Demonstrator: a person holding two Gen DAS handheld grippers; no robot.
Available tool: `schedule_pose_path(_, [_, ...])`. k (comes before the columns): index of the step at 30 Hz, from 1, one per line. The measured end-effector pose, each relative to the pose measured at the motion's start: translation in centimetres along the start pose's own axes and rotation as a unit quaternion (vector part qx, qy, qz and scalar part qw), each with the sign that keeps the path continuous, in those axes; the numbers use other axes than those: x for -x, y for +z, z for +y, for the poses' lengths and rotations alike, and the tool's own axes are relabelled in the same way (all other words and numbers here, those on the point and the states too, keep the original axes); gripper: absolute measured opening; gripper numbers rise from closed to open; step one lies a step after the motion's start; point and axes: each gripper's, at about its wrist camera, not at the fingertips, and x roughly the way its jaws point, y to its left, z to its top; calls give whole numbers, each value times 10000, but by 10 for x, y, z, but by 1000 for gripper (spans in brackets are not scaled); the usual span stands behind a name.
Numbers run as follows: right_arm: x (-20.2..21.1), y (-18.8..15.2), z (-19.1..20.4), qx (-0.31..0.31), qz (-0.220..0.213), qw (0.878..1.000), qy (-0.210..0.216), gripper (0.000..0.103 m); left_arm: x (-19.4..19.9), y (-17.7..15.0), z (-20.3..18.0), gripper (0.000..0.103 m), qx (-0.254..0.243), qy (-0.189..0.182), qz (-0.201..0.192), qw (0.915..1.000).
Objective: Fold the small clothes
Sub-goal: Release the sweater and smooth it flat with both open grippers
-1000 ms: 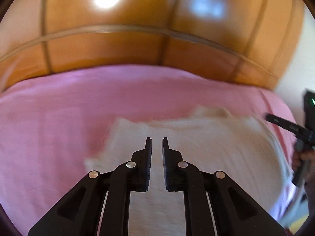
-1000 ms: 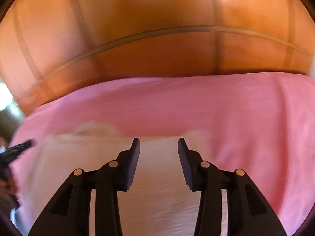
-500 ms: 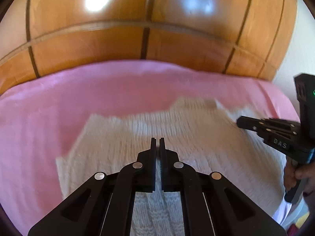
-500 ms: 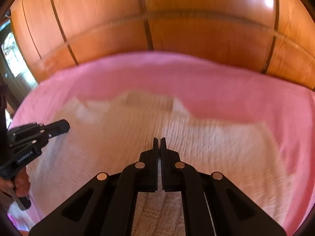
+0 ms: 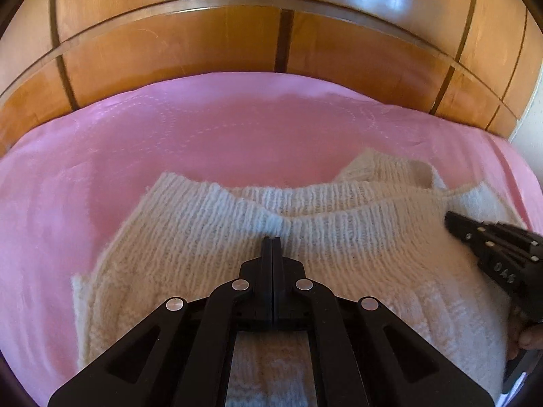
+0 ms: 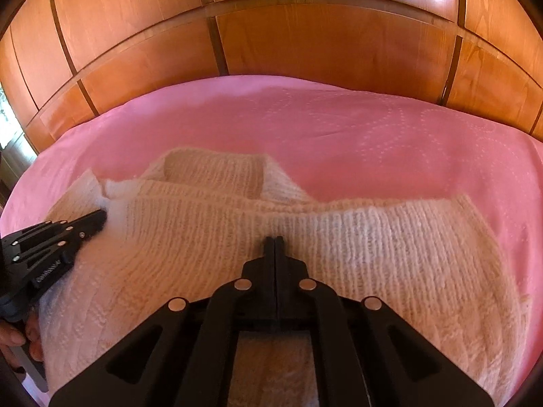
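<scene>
A: Where's the sweater (image 5: 339,254) right now?

B: Flat on the pink bedspread (image 5: 169,142), in front of the wooden headboard (image 5: 203,44). It's a cream knit with a ribbed band running across the far edge, and a bit of collar or sleeve pokes out beyond that band.

A: And the tongs?

B: Both pairs are closed. The left tongs (image 5: 272,239) have their tips right at the ribbed band, where the knit puckers up into a small ridge, so I judge they're pinching a fold of it. The right tongs (image 6: 274,238) sit at the same band further along, with the same pucker at the tips. I can't see yarn between the jaws in either view, so the pinch is my reading, not a certainty.

A: So which step is this?

B: The grab before a fold, I'd say. Two grips along one edge, side by side.

A: Next move?

B: Likely lifting that edge and carrying it over the body of the sweater. Both hands need to rise together and stay level, or the loose knit will stretch and the fold will skew.
</scene>
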Motion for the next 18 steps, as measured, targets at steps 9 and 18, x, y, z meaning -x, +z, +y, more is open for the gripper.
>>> schedule_pose_path(9, [46,-11,6,-60,-410,9991,95,63,71,-40,16,48,395,-123,-438,9982])
schedule_pose_path(18, [91,-67,22,-162,-421,9981,424,77,116,-84,30,48,487,176,-517,9973])
